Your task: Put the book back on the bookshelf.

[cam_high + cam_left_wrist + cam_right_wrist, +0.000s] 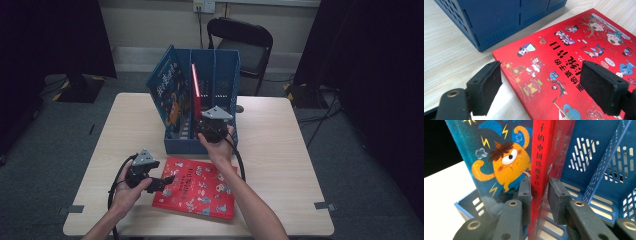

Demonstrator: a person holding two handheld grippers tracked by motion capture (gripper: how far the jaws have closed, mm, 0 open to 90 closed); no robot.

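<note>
Right tool [539, 192] clamped on red book's spine [539, 165] inside blue file rack [220, 75]; left tool [544, 87] apart, before rack, over flat red picture book [574, 62].

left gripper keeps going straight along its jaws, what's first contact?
Most likely the flat red book: the open left gripper straddles its near corner. The blue file box lies beyond and off to one side, though depth is unclear.
</note>
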